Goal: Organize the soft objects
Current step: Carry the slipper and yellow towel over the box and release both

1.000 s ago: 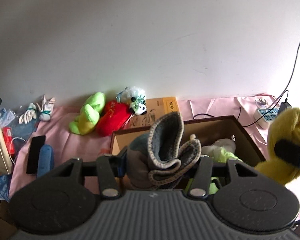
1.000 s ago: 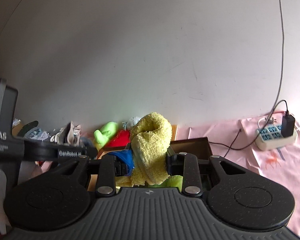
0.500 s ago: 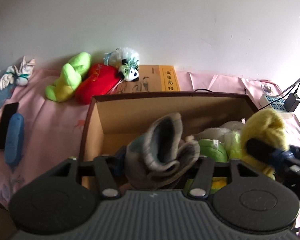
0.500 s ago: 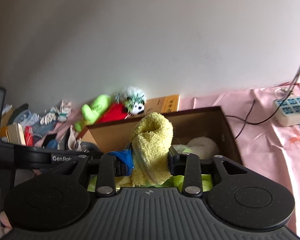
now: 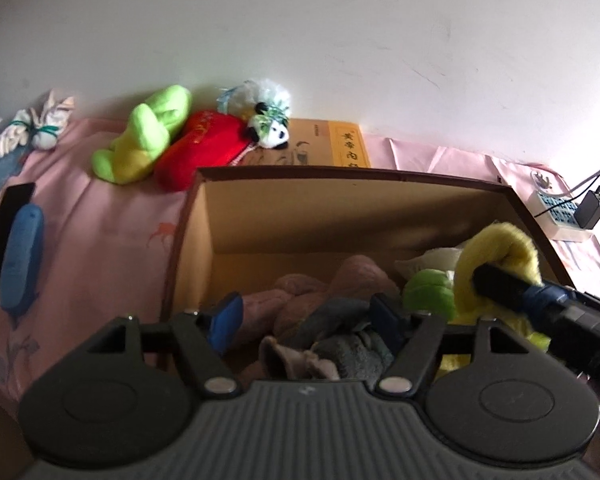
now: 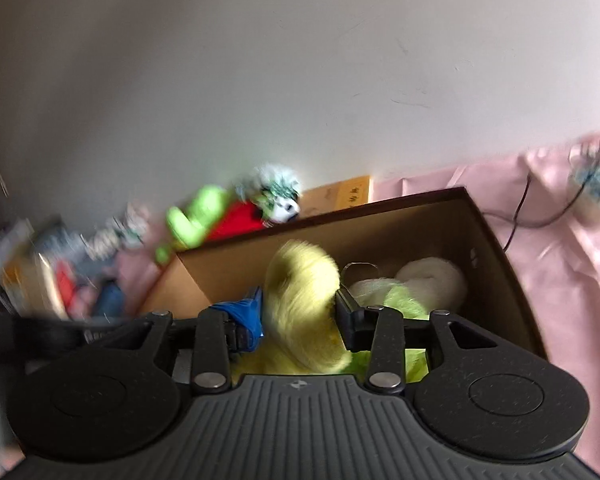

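Observation:
A brown cardboard box [image 5: 340,208] sits on the pink cloth. My left gripper [image 5: 308,316] is open over the box; the grey knit sock [image 5: 340,348] lies loose between its fingers, on a mauve towel [image 5: 312,292]. My right gripper [image 6: 298,318] is shut on the yellow fluffy sock [image 6: 300,300], low inside the box [image 6: 412,224]; it also shows in the left wrist view [image 5: 496,256]. A white roll [image 6: 432,280] and a lime soft item [image 5: 428,292] lie in the box.
Behind the box lie a lime plush [image 5: 144,136], a red plush [image 5: 204,144], a panda plush [image 5: 270,120] and an orange book [image 5: 340,144]. A blue case [image 5: 22,256], a black phone [image 5: 6,224] and tied white socks [image 5: 32,128] lie left. A power strip [image 5: 560,216] sits right.
My left gripper has opened and let go of the grey sock, which now lies in the box. Both grippers have moved down into the box; the right still holds the yellow sock.

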The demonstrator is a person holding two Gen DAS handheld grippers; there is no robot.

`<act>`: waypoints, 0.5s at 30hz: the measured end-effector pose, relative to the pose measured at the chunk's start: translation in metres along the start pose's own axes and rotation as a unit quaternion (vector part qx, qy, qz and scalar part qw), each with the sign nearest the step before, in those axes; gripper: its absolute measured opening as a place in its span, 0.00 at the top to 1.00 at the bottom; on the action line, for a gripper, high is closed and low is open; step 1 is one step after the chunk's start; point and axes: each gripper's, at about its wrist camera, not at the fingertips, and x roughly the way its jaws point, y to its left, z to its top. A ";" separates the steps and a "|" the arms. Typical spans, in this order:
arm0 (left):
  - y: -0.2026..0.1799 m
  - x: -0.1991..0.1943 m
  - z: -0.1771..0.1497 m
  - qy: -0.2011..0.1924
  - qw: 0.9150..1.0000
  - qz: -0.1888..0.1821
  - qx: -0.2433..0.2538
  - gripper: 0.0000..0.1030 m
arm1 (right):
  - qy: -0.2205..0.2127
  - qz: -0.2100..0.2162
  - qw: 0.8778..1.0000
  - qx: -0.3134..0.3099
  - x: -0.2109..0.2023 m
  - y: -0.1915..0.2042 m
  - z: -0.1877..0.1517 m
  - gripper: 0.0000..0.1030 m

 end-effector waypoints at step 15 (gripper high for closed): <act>-0.015 -0.041 -0.006 -0.033 0.998 0.055 0.025 0.29 | -0.064 -0.043 0.997 0.029 -0.058 -0.001 0.007 0.77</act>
